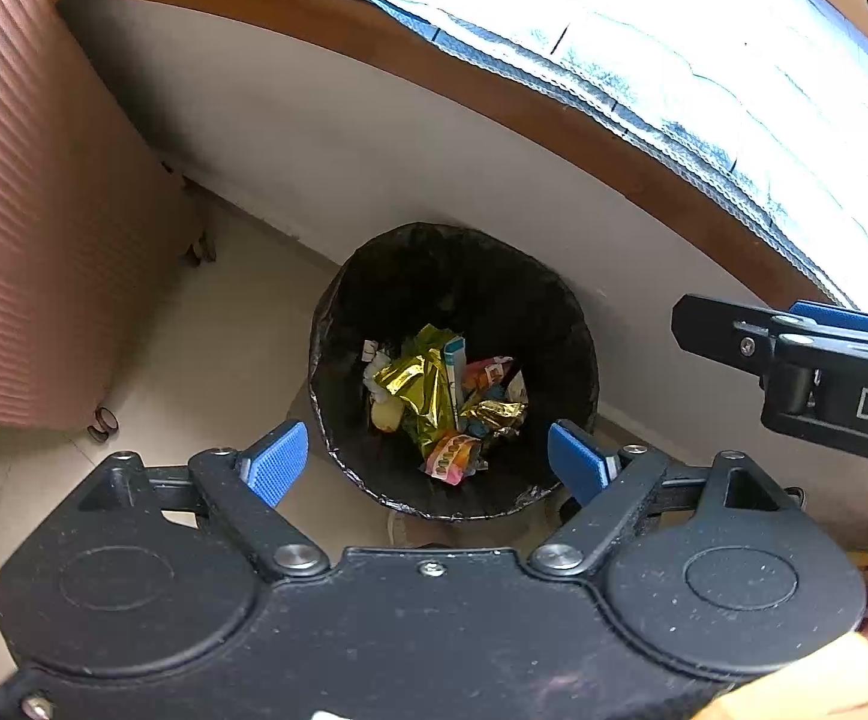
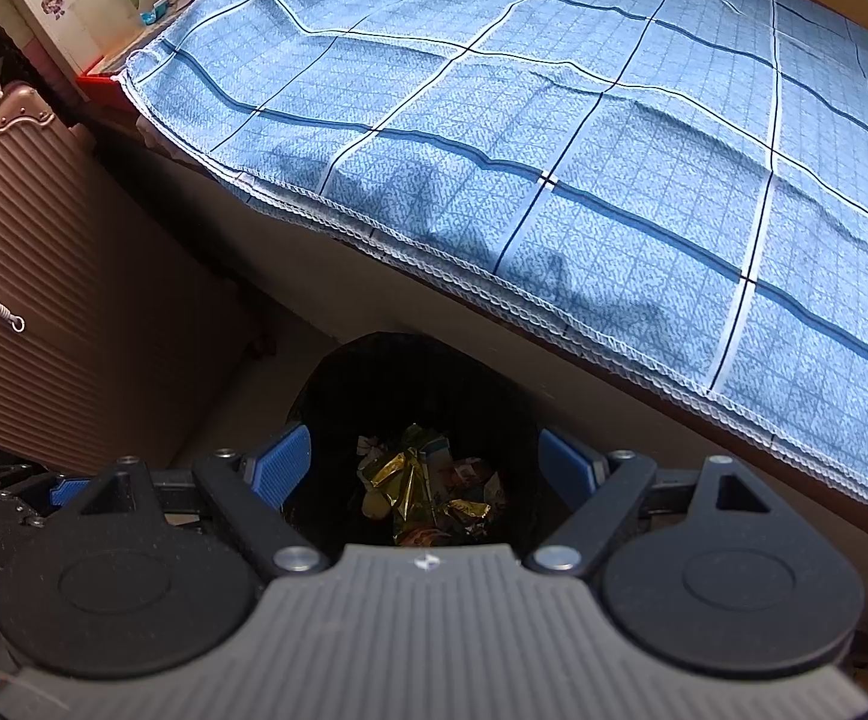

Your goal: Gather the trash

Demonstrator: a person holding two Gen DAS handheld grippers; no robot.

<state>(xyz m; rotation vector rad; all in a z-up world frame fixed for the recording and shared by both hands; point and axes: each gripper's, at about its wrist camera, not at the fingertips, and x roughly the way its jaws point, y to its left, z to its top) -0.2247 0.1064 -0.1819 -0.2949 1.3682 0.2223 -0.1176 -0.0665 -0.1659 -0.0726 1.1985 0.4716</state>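
Several crumpled gold and colourful wrappers (image 1: 434, 396) fill black-lined bin (image 1: 338, 312)

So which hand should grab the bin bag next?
Probably left. The left gripper hangs open right above the bin, its liner rim close under both fingers. The right gripper is open too, but views the bin from farther back.

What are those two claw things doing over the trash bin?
A person is holding a claw in each hand above a black-lined trash bin on the floor beside the bed. The left claw and the right claw are both open and empty. Shiny gold wrappers and other bits of rubbish already lie at the bottom of the bin. A pink suitcase stands next to it.
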